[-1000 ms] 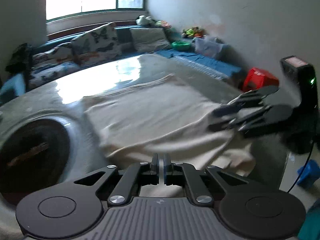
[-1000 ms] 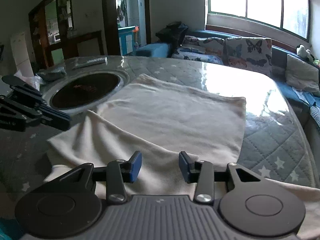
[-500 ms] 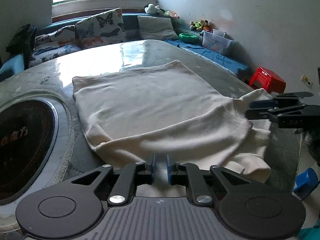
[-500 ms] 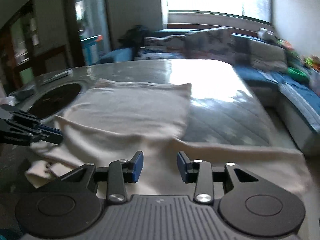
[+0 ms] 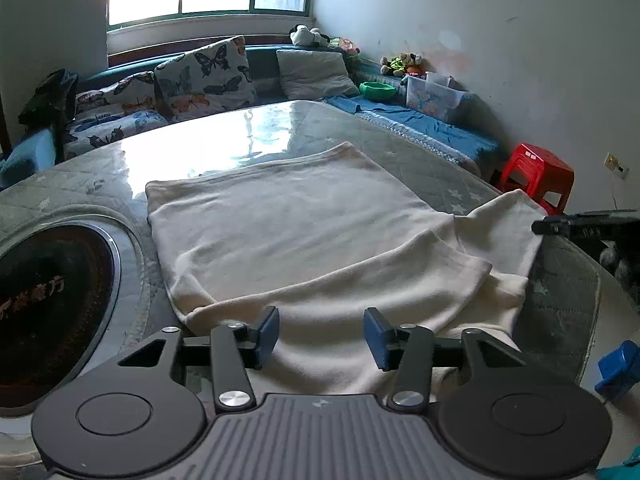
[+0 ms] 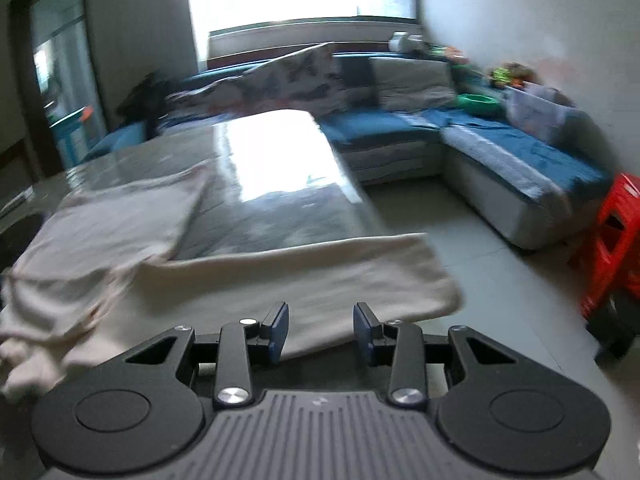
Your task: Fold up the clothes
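Note:
A cream garment [image 5: 304, 236] lies on the grey quilted table [image 5: 420, 168], with its near part folded over the rest. My left gripper [image 5: 320, 338] is open and empty just above the garment's near edge. A sleeve [image 6: 320, 276] stretches to the right, over the table's corner. My right gripper [image 6: 320, 330] is open and empty over that sleeve's near edge. The right gripper's fingers [image 5: 576, 224] show at the right edge of the left wrist view, beside the sleeve end. The right wrist view is blurred.
A round black hob [image 5: 44, 300] is set in the table on the left. A red stool [image 5: 536, 176] and a blue object [image 5: 620, 368] are on the floor to the right. A blue sofa [image 6: 500, 160] with cushions runs behind the table.
My left gripper was shut on the garment's edge and has opened and let it go. My right gripper stayed open and swung right, toward the sleeve at the table's corner.

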A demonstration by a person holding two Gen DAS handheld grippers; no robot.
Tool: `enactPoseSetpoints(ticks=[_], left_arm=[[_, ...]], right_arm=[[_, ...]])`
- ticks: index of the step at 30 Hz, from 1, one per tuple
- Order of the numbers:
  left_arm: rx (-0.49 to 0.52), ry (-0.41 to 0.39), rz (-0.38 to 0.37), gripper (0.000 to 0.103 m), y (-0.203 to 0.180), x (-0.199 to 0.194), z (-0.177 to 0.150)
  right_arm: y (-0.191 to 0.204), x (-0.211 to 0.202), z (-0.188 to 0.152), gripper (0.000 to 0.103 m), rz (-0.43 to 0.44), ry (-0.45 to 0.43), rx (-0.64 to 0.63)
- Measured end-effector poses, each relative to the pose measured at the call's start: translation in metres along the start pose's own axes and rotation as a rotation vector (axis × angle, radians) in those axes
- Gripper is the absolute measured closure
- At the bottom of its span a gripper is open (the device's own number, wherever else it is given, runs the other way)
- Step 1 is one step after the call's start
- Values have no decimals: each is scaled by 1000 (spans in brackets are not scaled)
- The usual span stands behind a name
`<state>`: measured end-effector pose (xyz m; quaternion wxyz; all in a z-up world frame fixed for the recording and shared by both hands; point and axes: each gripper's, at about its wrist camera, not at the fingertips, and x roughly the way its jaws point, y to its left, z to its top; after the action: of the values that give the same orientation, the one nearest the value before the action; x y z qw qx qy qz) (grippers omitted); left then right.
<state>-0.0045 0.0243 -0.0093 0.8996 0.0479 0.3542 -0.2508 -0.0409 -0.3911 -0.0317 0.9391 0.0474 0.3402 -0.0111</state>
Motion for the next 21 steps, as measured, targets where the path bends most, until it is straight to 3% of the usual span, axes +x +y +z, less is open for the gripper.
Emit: enactPoseSetpoints(ticks=[6, 19, 21], left_arm=[[-2, 10, 9, 49, -1, 0, -1], [-12, 33, 20, 44, -5, 2, -5], [-16, 35, 24, 43, -5, 2, -6]], right_arm=[[-44, 7, 3, 67, -48, -4, 148], [-99, 26, -7, 60, 35, -4, 429], [-105, 28, -11, 68, 40, -17, 454]])
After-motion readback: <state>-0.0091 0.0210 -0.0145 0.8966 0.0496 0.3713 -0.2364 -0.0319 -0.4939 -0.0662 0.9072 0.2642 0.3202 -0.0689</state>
